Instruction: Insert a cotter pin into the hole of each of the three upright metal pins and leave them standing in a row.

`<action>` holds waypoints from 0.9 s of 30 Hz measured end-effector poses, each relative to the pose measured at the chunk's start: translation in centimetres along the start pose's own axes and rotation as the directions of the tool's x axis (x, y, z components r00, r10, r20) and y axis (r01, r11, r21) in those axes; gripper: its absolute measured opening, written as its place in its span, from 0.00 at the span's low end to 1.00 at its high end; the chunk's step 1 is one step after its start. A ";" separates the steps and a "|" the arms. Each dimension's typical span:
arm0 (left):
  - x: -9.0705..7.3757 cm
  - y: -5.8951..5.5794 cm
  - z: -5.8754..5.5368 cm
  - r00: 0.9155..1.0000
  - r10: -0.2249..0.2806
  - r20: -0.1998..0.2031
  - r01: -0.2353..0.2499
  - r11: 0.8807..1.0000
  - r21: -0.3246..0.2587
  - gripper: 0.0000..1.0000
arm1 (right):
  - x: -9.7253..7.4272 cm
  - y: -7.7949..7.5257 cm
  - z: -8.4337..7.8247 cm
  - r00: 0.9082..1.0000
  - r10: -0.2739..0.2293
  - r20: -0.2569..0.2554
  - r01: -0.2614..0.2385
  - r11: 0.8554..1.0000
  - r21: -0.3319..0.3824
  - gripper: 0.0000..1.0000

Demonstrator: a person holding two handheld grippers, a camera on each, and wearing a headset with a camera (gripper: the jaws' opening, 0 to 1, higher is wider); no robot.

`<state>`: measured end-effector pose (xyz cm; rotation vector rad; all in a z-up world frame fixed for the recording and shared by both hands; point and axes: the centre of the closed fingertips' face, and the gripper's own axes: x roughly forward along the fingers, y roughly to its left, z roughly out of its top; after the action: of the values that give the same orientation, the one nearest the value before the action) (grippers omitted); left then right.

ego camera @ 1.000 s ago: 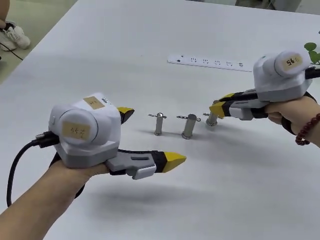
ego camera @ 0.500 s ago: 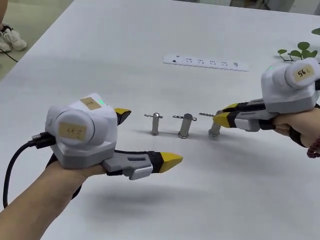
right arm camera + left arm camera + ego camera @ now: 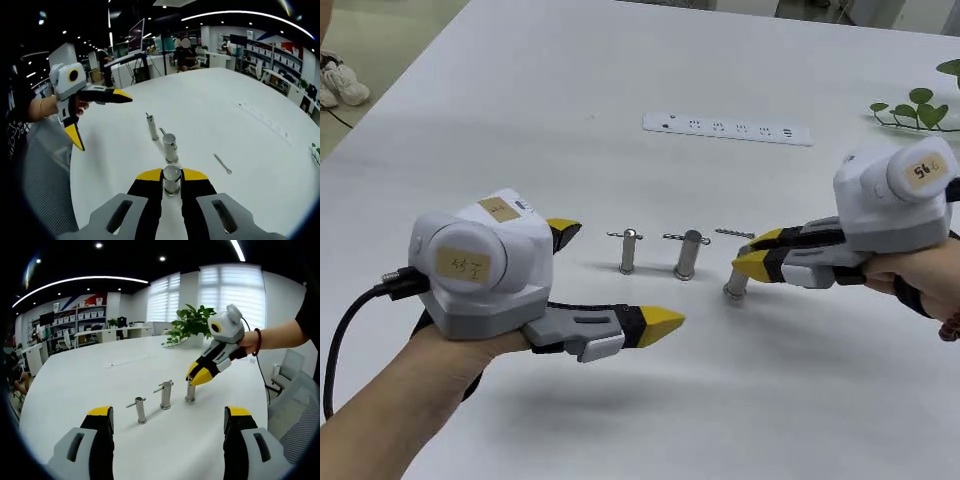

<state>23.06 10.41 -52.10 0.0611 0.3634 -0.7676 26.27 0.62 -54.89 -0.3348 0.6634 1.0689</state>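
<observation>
Where head view blurs grip, right gripper view shows tongs (image 3: 172, 174) clamping pin (image 3: 171, 183).

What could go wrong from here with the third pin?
1. The right tongs clamp the third metal pin forward of the other two pins. Set down crooked, it may topple or spoil the row.
2. Its cotter pin lies loose on the table. It is thin and flat, so the open left tongs may fumble the pick.
</observation>
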 end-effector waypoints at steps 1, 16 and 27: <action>0.0 0.0 0.0 1.000 0.000 0.001 0.000 1.000 -0.001 0.90 | 0.1 0.2 0.0 1.000 0.007 0.001 -0.007 1.000 -0.005 0.08; -0.1 0.0 0.1 1.000 0.000 0.012 0.001 1.000 -0.021 0.90 | 1.6 2.9 0.5 0.994 0.106 0.005 -0.105 0.989 -0.105 0.08; -0.1 0.1 0.0 1.000 0.002 0.008 -0.002 1.000 -0.016 0.90 | 2.7 4.0 0.4 0.990 0.143 -0.003 -0.142 0.979 -0.145 0.08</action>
<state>23.06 10.54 -52.06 0.0430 0.3621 -0.7624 23.64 4.53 -56.12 -0.4135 0.6108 1.2583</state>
